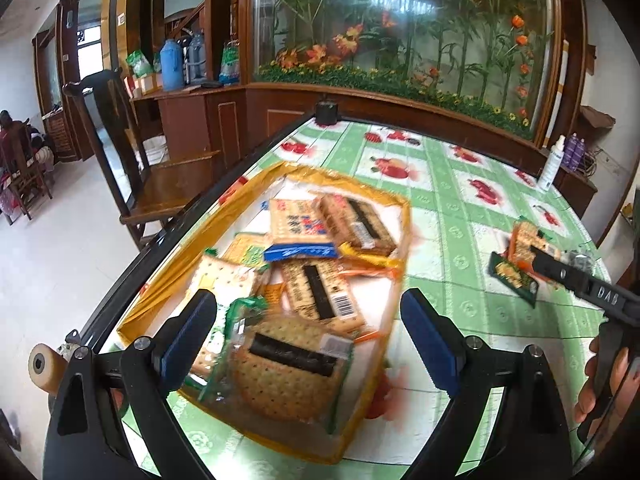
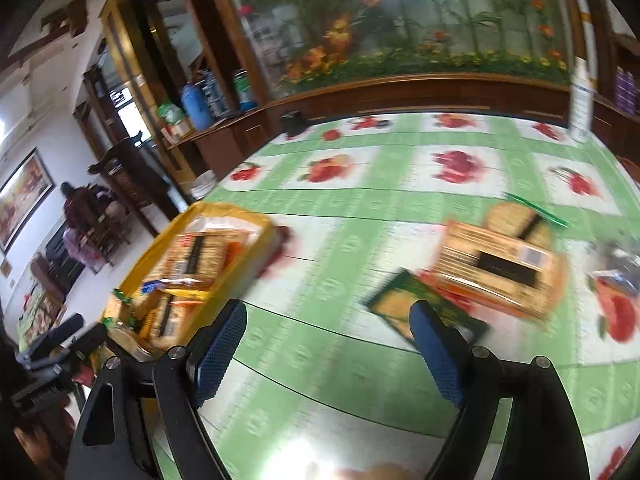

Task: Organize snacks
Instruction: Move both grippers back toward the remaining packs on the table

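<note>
Midway through gathering: most cracker packets point(image 1: 296, 344) already heaped in the yellow-rimmed tray point(image 1: 168, 280) at the near left of the surface point(image 1: 452, 216). Left hand-held gripper point(image 1: 308, 332) spread wide above that heap, pinching nothing. Right hand-held gripper point(image 2: 328, 344) likewise spread and empty, aimed toward the leftover packets point(image 2: 496, 264) lying well apart from the tray. Next: straddle one flat packet, close, carry across. Glossy crinkly wrappers, tan crackers, dark label strips.

Each black claw point(image 1: 308, 336) carries blue textured pads point(image 2: 220, 354), silver screws and a moulded "DAB" marking.
</note>
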